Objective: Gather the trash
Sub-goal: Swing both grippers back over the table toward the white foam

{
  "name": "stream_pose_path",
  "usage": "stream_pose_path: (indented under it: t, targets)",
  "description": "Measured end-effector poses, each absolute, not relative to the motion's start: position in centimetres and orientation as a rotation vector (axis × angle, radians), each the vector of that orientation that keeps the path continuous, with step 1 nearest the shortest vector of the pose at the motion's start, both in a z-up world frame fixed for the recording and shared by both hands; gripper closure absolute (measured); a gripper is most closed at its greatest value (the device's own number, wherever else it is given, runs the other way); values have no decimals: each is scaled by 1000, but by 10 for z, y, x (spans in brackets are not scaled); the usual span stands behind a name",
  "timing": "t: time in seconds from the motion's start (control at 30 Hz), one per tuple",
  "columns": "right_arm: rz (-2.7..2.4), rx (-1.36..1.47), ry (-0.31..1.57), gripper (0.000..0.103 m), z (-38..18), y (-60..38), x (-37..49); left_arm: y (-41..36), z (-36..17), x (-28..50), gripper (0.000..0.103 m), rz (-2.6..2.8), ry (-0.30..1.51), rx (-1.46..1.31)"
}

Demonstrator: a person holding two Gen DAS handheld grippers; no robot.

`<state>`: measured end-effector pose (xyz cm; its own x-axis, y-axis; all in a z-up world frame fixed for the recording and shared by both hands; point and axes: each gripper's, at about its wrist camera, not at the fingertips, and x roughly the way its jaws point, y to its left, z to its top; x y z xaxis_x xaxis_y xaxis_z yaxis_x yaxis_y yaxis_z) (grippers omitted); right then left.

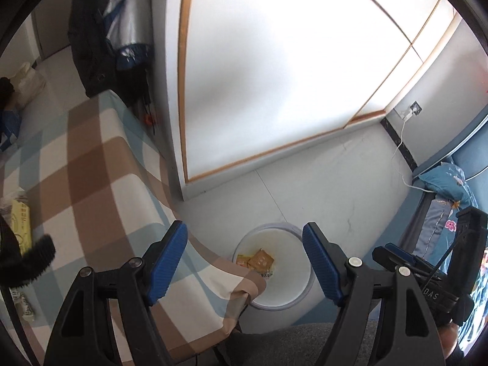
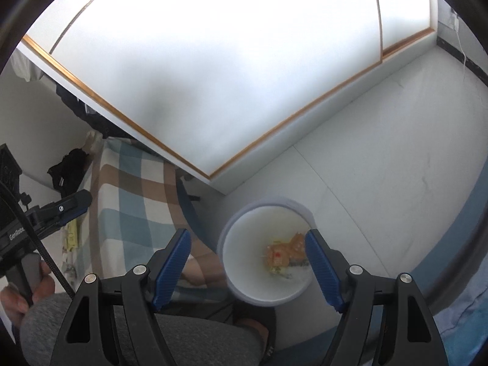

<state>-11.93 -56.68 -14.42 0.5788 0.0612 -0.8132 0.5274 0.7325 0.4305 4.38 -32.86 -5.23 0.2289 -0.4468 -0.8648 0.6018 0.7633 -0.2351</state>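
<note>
White wardrobe (image 1: 274, 76) with wood-coloured trim filling the upper part of both views, standing on a pale tiled floor (image 1: 335, 177). Checked cloth in brown, blue and cream (image 1: 91, 167) draped over the desk at left, one corner hanging just beside the bin. Blue bedding with a flower print (image 1: 442, 213) at the right edge. Round white bin (image 2: 265, 292) on the floor between desk and bed, open at the top, with orange and yellow wrappers (image 2: 283, 256) lying inside on its bottom. Yellow packet (image 1: 21, 225) lying on the cloth at far left. Left tongs (image 1: 244, 262) apart, blue pads wide, nothing between them, held above the cloth corner and bin. Right tongs (image 2: 248, 265) also apart and empty, directly over the bin, wrappers visible below through the gap.
</note>
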Motion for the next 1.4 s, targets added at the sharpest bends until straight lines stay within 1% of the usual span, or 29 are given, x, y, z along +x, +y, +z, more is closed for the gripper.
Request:
stream_pose_path:
  t: [0.13, 0.4, 0.47, 0.53, 0.57, 0.6, 0.67, 0.8, 1.0, 1.3, 1.4]
  targets:
    - [-282, 653, 852, 23, -101, -550, -103, -294, -23, 51, 28, -702, 1013, 109]
    - [-161, 567, 720, 23, -32, -485, -67, -218, 22, 60, 17, -582, 814, 51]
    - [-133, 533, 694, 23, -19, -466, -60, -196, 29, 62, 16, -548, 795, 33]
    - [-94, 516, 670, 20, -8, -446, -53, -170, 36, 66, 16, -504, 769, 9]
    - [-71, 507, 662, 18, -3, -434, -48, -159, 39, 67, 13, -480, 753, 1]
    - [-52, 499, 659, 18, -1, -425, -45, -152, 42, 65, 9, -459, 737, -6]
    - [-9, 480, 656, 17, 3, -401, -36, -128, 44, 67, 6, -393, 696, -9]
    - [71, 436, 678, 16, 4, -356, -15, -87, 43, 72, 3, -300, 674, -19]
    - [166, 365, 709, 16, 5, -301, 11, -34, 21, 81, 3, -193, 708, 0]
    - [255, 285, 785, 16, -16, -243, 44, 34, -14, 99, 3, -84, 757, -113]
    - [268, 257, 801, 16, -22, -231, 51, 53, -24, 106, 3, -102, 812, -163]
